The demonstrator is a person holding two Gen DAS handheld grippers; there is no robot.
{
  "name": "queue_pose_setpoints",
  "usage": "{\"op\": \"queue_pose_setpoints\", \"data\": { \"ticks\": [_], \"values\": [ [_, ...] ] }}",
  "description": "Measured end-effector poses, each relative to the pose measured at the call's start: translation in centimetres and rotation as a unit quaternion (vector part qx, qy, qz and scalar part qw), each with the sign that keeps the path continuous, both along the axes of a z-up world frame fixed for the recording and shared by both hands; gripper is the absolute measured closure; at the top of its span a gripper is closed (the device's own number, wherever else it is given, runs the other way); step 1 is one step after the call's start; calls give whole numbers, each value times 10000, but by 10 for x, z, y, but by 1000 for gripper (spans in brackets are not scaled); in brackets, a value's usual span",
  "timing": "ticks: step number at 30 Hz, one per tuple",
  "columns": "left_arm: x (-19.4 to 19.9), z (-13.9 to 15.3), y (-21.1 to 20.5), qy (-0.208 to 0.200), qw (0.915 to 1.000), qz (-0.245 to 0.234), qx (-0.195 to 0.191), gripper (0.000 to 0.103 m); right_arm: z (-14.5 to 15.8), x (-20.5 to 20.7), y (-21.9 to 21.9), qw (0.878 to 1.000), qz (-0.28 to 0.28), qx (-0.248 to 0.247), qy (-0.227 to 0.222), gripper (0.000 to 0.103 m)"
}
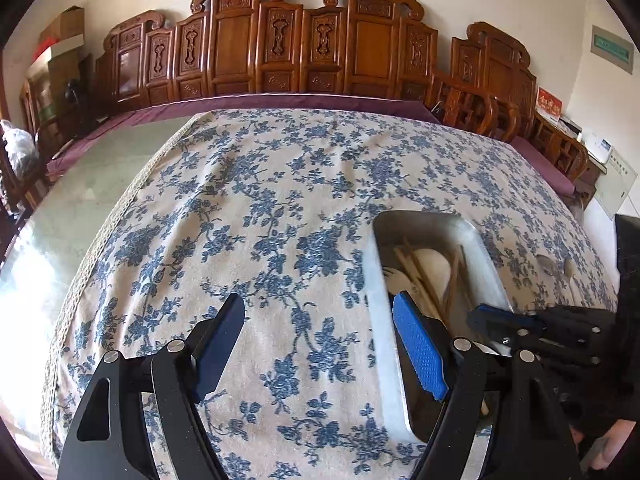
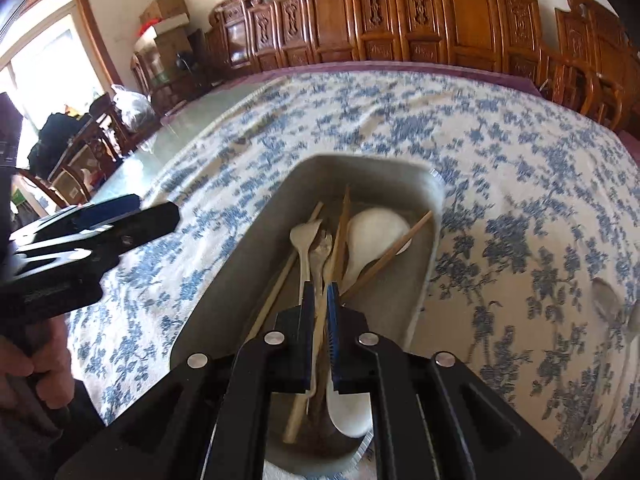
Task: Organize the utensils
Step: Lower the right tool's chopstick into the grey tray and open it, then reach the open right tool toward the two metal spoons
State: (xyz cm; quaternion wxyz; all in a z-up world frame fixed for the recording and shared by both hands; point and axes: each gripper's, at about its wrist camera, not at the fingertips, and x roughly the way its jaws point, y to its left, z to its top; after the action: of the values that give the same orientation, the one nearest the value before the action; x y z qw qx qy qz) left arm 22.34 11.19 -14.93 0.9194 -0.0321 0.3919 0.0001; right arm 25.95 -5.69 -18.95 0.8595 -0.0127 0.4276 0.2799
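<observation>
A metal tray point(image 2: 240, 264) sits on the blue-flowered tablecloth point(image 2: 480, 140). It holds chopsticks point(image 2: 392, 252), a pale wooden spoon point(image 2: 304, 236), a white rice paddle point(image 2: 376, 232) and a white spoon point(image 2: 348, 408). My right gripper point(image 2: 321, 292) hangs over the tray's near end, its pads nearly together on the thin handle of a brown wooden spoon point(image 2: 323, 244) that points down into the tray. In the left wrist view the tray point(image 1: 376, 280) lies to the right. My left gripper point(image 1: 318, 304) stands open above bare cloth, its right finger over the tray's left rim.
Two grey spoons point(image 2: 608, 300) lie on the cloth to the right of the tray. Bare glass tabletop point(image 1: 100, 184) shows to the left of the cloth. Carved wooden chairs point(image 1: 280, 48) line the far edge. A person's hand point(image 2: 24, 360) grips the left gripper's handle.
</observation>
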Motion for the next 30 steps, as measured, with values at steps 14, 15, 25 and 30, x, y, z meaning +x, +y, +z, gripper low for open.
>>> {"op": "queue_pose_setpoints", "data": {
  "ticks": [14,15,25,30],
  "values": [
    [-21,22,-65,-304,9981,-543,28,30,30,-16,-115,9964,-565,-405,-477,93],
    [-22,24,-71,-312,9977,-599,41,30,29,-17,-122,9959,-615,-446,-483,93],
    [-27,33,-118,-280,9944,-1004,193,30,19,-7,-235,9830,-1565,-838,-469,74],
    [-30,35,-144,-276,9918,-1215,279,30,0,7,-267,9788,-1852,-835,-265,67]
  ]
}}
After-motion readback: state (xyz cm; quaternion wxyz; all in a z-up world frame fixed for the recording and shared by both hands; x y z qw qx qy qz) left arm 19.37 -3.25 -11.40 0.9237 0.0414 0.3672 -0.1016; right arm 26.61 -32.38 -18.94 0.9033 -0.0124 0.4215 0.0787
